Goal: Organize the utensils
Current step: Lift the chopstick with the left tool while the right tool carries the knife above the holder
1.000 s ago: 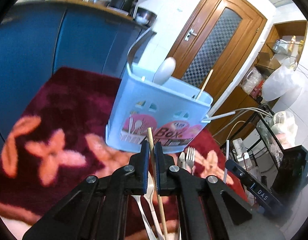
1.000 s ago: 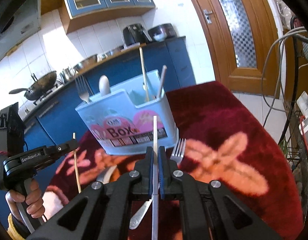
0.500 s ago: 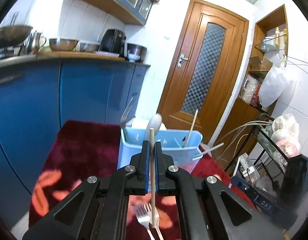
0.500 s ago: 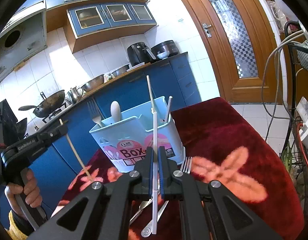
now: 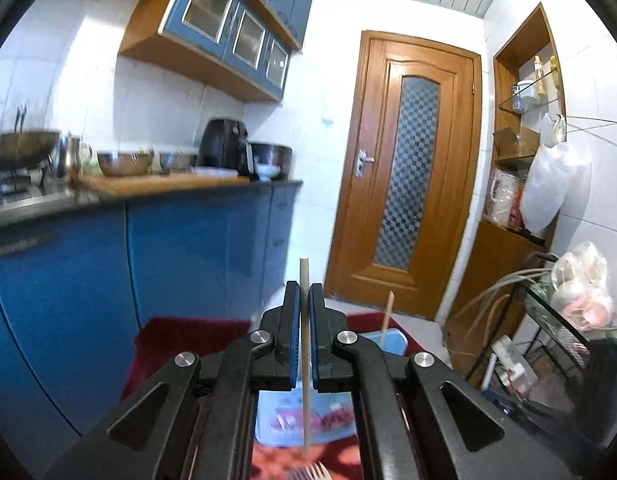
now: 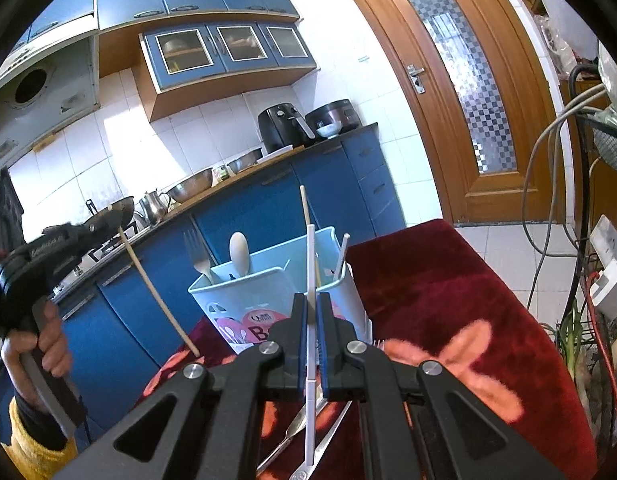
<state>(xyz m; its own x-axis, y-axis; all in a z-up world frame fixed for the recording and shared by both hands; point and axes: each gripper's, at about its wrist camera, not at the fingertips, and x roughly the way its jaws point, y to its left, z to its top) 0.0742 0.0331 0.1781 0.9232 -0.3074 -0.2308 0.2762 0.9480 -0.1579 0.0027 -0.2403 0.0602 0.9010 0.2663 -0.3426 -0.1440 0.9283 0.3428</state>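
Blue kitchen cabinets [image 6: 268, 200] and a wooden door [image 5: 404, 168] are forming the backdrop, and a dark red floral cloth [image 6: 448, 300] is covering the table. A light blue utensil box [image 6: 276, 292] is standing upright on that cloth, and a fork [image 6: 198, 258], a pale spoon [image 6: 239, 252] and two thin sticks are being held upright inside it. A wooden chopstick [image 5: 305, 352] is being gripped between the nearly closed jaws of the left gripper [image 5: 304, 344], raised beside the box. A white chopstick [image 6: 309, 320] is being clamped upright by the right gripper [image 6: 311, 336], with its jaws pressed against it, just in front of the box. Loose metal utensils [image 6: 308, 432] are lying on the cloth below the right gripper.
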